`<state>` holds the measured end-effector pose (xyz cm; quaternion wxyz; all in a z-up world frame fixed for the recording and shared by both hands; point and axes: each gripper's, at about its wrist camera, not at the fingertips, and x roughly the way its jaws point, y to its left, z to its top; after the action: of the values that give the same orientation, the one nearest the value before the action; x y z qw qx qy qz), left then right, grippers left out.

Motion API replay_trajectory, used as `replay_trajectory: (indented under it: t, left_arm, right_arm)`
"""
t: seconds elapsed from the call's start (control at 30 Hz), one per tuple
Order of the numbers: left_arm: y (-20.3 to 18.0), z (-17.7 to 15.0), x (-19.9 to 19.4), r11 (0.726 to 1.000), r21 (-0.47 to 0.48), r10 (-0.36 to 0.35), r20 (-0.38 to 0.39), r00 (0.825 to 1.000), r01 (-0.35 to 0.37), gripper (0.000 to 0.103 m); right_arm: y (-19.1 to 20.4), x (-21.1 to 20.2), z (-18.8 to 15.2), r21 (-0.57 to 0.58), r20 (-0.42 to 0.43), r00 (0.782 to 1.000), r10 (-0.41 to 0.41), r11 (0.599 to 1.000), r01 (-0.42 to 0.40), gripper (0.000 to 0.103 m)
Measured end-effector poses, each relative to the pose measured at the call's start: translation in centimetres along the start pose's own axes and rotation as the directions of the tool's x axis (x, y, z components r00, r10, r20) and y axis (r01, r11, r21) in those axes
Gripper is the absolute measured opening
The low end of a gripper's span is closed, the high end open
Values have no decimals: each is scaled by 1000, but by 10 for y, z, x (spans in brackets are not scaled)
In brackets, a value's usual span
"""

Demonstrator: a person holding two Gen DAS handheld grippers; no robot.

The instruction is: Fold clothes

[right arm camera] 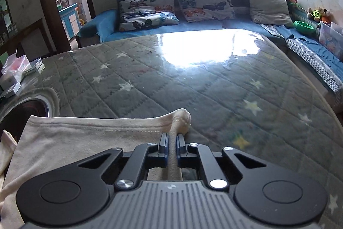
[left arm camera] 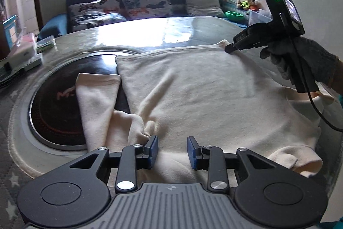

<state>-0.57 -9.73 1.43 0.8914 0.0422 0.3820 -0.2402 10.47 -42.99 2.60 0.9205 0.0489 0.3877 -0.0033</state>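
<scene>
The right claw [right arm camera: 171, 144] is clenched on the far right corner of the cream shirt [left arm camera: 193, 89], a pinch of hem bunched between its pads, and in the left wrist view it sits at about 2 o'clock from the left claw [left arm camera: 172, 150]. The left claw is released, its blue pads apart with nothing pressed between them, poised over the near edge of the shirt. The shirt lies flat on the desk [right arm camera: 193, 83], its long axis running from the near edge toward 12 o'clock, one sleeve [left arm camera: 96, 100] at 10 o'clock. The near edge is nearer the left claw, so the fold likely hinges there.
</scene>
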Motion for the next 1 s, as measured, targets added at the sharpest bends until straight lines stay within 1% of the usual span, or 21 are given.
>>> replay_trajectory:
  t: [0.03, 0.1, 0.17, 0.23, 0.33, 0.4, 0.47, 0.53, 0.6, 0.67, 0.7, 0.73, 0.77, 0.8, 0.87, 1.0]
  left_arm:
    - [2, 2, -1, 1000, -16, -12, -1, 1000, 12, 33]
    - [8, 5, -8, 999, -42, -22, 22, 1000, 23, 33]
    - [13, 10, -16, 998, -55, -2, 66, 998, 5, 33]
    - [19, 19, -19, 996, -70, 59, 96, 994, -53, 34]
    - [28, 31, -14, 983, -90, 170, 118, 978, -160, 34]
    - [35, 39, -5, 977, -99, 200, 104, 974, -190, 35]
    - [43, 45, 7, 973, -92, 221, 88, 971, -213, 35]
    - [46, 49, 21, 966, -88, 247, 62, 967, -242, 35]
    - [49, 50, 33, 963, -85, 261, 39, 965, -257, 34]
    - [51, 49, 42, 960, -80, 271, 21, 962, -269, 34]
    - [52, 48, 44, 958, -72, 279, 24, 960, -277, 34]
    - [52, 47, 45, 956, -64, 290, 30, 957, -288, 30]
    - [52, 46, 45, 953, -57, 301, 37, 953, -299, 22]
    - [54, 46, 44, 951, -67, 305, 41, 951, -302, 14]
    - [62, 45, 37, 946, -114, 311, 50, 949, -304, 7]
    - [82, 39, 6, 920, -231, 345, 94, 934, -317, 5]
  right_arm:
    - [4, 3, 3, -2, -2, 1000, -3, 1000, 3, 7]
    - [8, 3, 5, -23, -10, 1000, 0, 1000, 0, 8]
    - [10, -1, 4, -44, -5, 1000, 1, 999, -1, 12]
    - [14, -12, 0, -79, 17, 1000, -3, 997, 4, 13]
    - [19, -28, -6, -103, 36, 999, 20, 995, -16, 14]
    - [24, -44, -13, -122, 38, 997, 65, 991, -60, 18]
    - [31, -57, -22, -159, 33, 994, 109, 982, -102, 29]
    - [40, -67, -32, -208, 21, 989, 149, 968, -142, 35]
    - [51, -74, -42, -249, 6, 983, 185, 952, -178, 36]
    - [61, -83, -53, -281, -6, 977, 214, 937, -207, 42]
    - [66, -86, -58, -294, -10, 975, 224, 931, -216, 44]
    - [69, -88, -62, -305, -12, 974, 227, 927, -220, 44]
    - [72, -90, -66, -318, -13, 973, 230, 922, -222, 45]
    - [78, -93, -72, -339, -15, 973, 230, 914, -221, 46]
    - [83, -96, -80, -356, -17, 975, 222, 910, -213, 49]
    - [88, -101, -94, -373, -32, 975, 221, 902, -217, 50]
